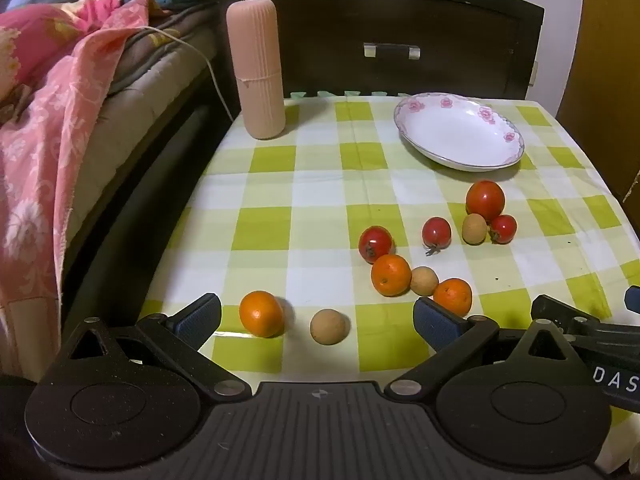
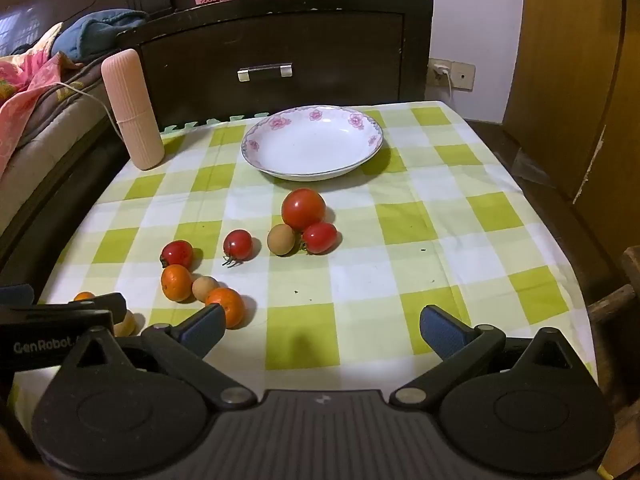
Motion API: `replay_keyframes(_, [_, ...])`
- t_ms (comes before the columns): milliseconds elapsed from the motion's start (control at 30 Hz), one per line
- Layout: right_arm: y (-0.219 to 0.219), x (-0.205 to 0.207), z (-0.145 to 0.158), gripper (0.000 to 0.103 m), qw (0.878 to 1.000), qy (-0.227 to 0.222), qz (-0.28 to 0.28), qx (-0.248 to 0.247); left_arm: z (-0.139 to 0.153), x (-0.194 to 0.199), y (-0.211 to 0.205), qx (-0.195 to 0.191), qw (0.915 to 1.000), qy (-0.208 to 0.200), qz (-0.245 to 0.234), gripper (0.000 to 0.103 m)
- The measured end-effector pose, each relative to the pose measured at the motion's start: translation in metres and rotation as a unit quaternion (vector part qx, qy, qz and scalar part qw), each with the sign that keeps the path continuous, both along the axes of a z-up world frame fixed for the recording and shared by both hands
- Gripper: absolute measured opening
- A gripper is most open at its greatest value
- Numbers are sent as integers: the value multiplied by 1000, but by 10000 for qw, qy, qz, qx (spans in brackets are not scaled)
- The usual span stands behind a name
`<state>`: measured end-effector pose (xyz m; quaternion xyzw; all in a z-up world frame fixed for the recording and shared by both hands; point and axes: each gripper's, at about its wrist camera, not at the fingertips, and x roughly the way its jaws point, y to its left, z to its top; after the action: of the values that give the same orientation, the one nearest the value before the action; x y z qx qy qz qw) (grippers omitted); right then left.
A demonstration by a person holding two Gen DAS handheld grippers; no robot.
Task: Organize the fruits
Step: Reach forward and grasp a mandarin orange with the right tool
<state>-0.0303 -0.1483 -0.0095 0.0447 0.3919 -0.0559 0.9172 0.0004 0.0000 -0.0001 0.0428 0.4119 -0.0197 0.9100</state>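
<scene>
Left wrist view: the left claw (image 1: pixel 316 318) is seen spread wide at the lower middle, nothing gripped; an orange (image 1: pixel 261 313) and a brown fruit (image 1: pixel 328 326) lie between its fingers on the checked counter (image 1: pixel 320 184). Right wrist view: the right claw (image 2: pixel 320 326) is likewise held wide and empty, tomatoes (image 2: pixel 303 209) lying at centre below the flowered plate (image 2: pixel 312 146).
</scene>
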Motion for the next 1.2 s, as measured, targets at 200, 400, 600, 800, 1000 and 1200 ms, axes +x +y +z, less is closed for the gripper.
replay_keyframes(200, [0, 1, 0, 102, 10000, -3, 24, 4, -1, 2, 3, -14, 10000, 35, 26, 103])
replay_keyframes(400, [8, 5, -3, 102, 10000, 18, 87, -2, 2, 0, 5, 23, 9999, 88, 118, 103])
replay_keyframes(600, [7, 7, -4, 102, 9998, 92, 193, 22, -4, -1, 10, 55, 9998, 100, 191, 102])
replay_keyframes(800, [11, 10, -7, 98, 9993, 170, 324, 65, -7, 0, 11, 80, 9996, 154, 236, 101])
replay_keyframes(1000, [15, 17, -10, 92, 9978, 233, 607, 134, -9, 0, 15, 127, 9992, 211, 306, 99])
replay_keyframes(1200, [20, 27, -13, 87, 9949, 288, 952, 153, -12, 3, 20, 92, 9986, 316, 426, 97])
